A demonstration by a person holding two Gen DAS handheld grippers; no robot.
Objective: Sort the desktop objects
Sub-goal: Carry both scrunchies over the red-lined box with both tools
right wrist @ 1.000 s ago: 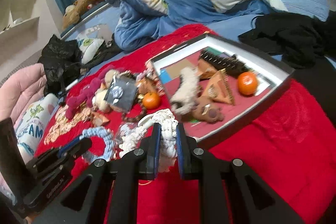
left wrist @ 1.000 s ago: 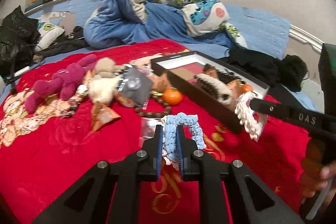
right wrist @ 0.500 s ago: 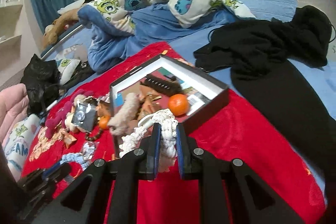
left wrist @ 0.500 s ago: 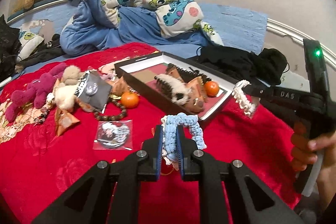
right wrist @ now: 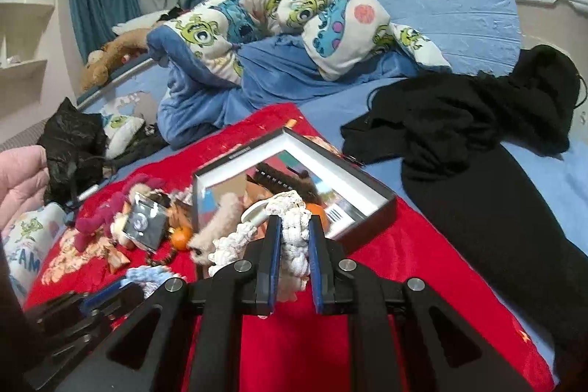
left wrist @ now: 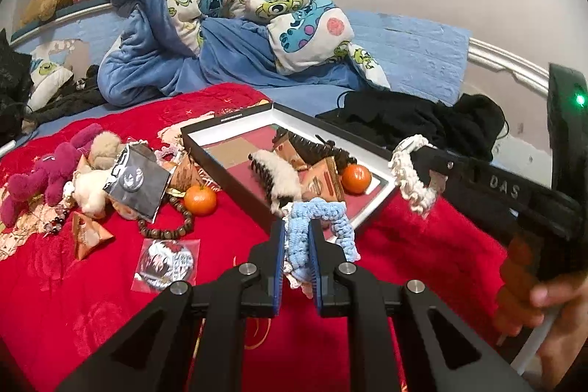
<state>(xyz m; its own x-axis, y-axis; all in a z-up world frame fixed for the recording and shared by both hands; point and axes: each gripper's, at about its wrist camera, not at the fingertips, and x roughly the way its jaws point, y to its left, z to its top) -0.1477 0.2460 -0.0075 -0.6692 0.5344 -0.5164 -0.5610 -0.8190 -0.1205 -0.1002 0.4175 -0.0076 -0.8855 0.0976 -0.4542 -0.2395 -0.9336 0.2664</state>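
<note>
My left gripper [left wrist: 297, 226] is shut on a light blue crocheted band [left wrist: 323, 219], held above the red cloth just in front of the black box [left wrist: 228, 126]. My right gripper [right wrist: 292, 226] is shut on a white crocheted band [right wrist: 290, 237]; in the left wrist view that white band [left wrist: 411, 179] hangs over the box's near right corner. The box [right wrist: 371, 208] holds a fluffy hair clip [left wrist: 275, 171], a black comb, paper packets and an orange [left wrist: 355, 178]. Loose on the cloth lie a second orange [left wrist: 200, 199], a bead bracelet [left wrist: 165, 226], a badge [left wrist: 165, 263] and plush toys [left wrist: 47, 171].
A red cloth [left wrist: 73, 300] covers the bed. A bundled blue monster-print quilt [left wrist: 220, 24] lies behind. Black clothes [right wrist: 477, 142] lie to the right of the box. A black bag [right wrist: 70, 142] sits at the far left.
Both grippers have lifted and pulled back with their bands still held. The right gripper has moved rightward to the box's near corner; the box now looks farther away in both views.
</note>
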